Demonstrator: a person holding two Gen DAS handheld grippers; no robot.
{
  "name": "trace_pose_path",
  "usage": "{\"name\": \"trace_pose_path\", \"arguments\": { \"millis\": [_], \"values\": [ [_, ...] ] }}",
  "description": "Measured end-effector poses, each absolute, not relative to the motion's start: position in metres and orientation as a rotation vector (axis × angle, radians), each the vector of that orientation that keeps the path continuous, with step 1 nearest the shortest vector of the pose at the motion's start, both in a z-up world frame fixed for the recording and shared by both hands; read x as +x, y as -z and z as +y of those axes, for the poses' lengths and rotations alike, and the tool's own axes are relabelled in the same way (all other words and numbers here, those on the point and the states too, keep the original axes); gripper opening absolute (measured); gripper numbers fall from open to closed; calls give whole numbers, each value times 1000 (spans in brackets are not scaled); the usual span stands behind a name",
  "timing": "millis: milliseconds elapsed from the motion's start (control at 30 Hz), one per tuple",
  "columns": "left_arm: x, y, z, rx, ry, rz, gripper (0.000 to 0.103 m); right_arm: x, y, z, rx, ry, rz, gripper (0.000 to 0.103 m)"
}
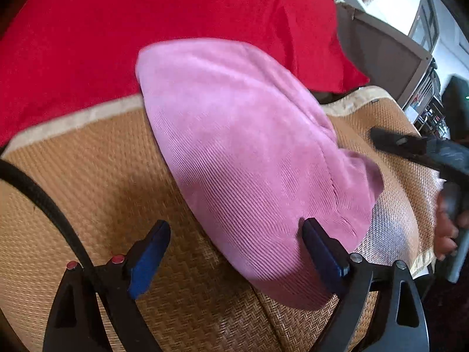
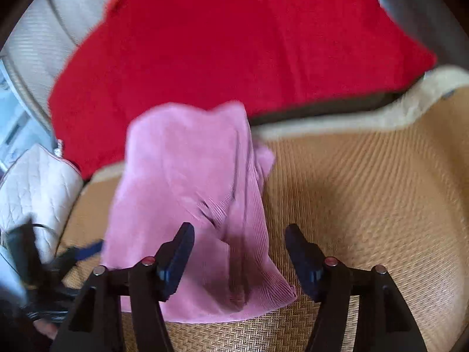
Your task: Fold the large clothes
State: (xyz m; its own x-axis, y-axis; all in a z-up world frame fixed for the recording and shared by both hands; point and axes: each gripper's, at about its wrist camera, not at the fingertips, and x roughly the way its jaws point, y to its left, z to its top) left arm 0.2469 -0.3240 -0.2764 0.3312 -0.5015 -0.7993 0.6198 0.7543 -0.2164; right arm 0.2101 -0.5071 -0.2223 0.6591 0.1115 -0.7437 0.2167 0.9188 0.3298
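The pink corduroy garment lies already folded into a narrow bundle on the woven straw mat, its far end reaching toward the red blanket behind. Its long axis runs away from the person, from the near edge of the mat up toward that blanket.

The left hand-held gripper has its jaws spread wide and grips nothing; the garment's near end sits just ahead of it and toward its right finger, which appears to touch or overlap the cloth's edge. The right hand-held gripper is likewise open and empty, with the bundle directly ahead and toward its left finger, the near hem lying between and below the jaws.

So both tools flank the same near end, one on each side, about equally close. Judging from this, any further fold would carry that near end forward along the long axis. The frames are motion-blurred, so contact is uncertain.
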Motion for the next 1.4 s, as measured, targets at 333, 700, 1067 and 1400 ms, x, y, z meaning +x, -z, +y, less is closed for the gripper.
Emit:
{"name": "trace_pose_path", "arguments": {
  "millis": [333, 700, 1067, 1400],
  "values": [
    [241, 283, -333, 156, 701, 969, 95, 234, 263, -484, 344, 25, 1088, 31],
    [239, 280, -326, 178, 706, 944, 97, 337, 196, -487, 389, -133, 981, 31],
    [233, 275, -330, 224, 684, 906, 97, 383, 257, -501, 430, -74, 1119, 33],
    [225, 272, -336, 248, 652, 889, 97, 278, 218, -507, 460, -92, 1010, 33]
  ]
}}
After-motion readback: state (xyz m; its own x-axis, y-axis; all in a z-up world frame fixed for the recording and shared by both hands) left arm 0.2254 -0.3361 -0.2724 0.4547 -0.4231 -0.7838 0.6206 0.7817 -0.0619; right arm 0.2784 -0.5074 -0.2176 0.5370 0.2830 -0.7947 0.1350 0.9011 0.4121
